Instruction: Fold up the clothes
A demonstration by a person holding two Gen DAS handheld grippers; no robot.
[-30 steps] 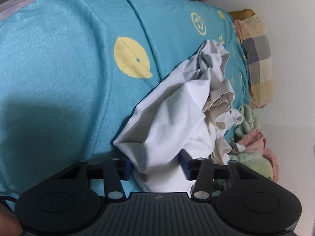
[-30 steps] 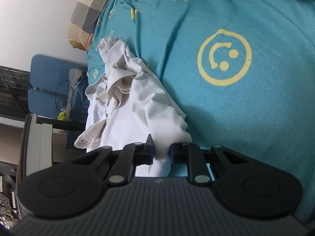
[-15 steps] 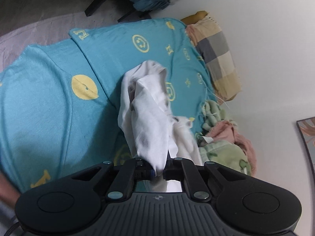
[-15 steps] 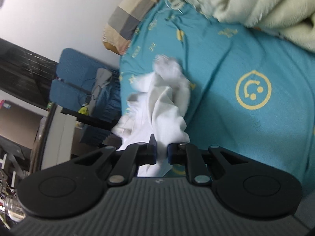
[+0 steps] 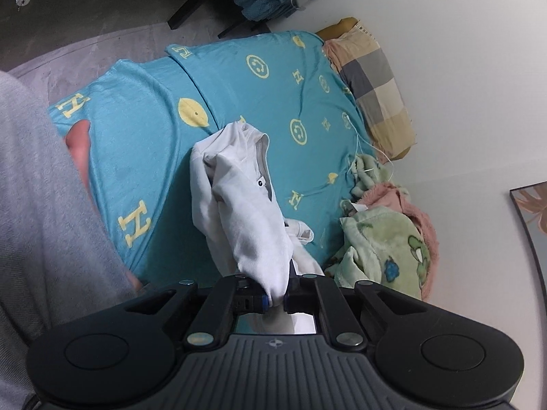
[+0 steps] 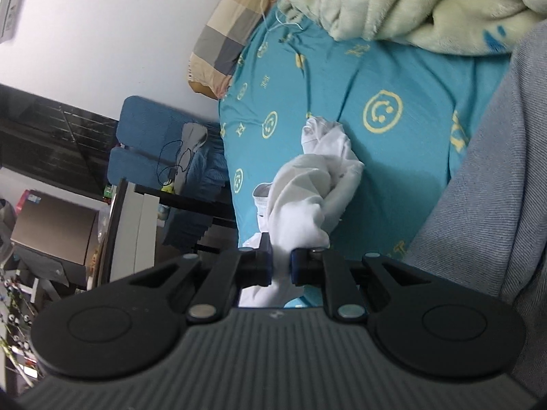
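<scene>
Both tongs are closed on the same white garment (image 5: 246, 212): the left gripper (image 5: 275, 299) pinches a bunched corner between its two fingers, and the right gripper (image 6: 281, 266) clamps another bunch of the cloth. The garment hangs from these two holds in a crumpled, twisted rope above a teal bedsheet (image 5: 143, 157) printed with yellow smiley faces, its far end drooping toward the sheet; whether that end touches the bed cannot be told. It is not folded and not spread flat. A green plush blanket (image 5: 379, 239) lies heaped at the side of the bed, near a checked pillow (image 5: 372, 82) against the wall. A grey sleeve (image 5: 41, 225) fills one edge of the left view. Likely risks: each hold seems to gather several layers, so pulling the hands apart may leave the cloth twisted; a thin pinch could slip; and the dangling end could drag into the blanket.
</scene>
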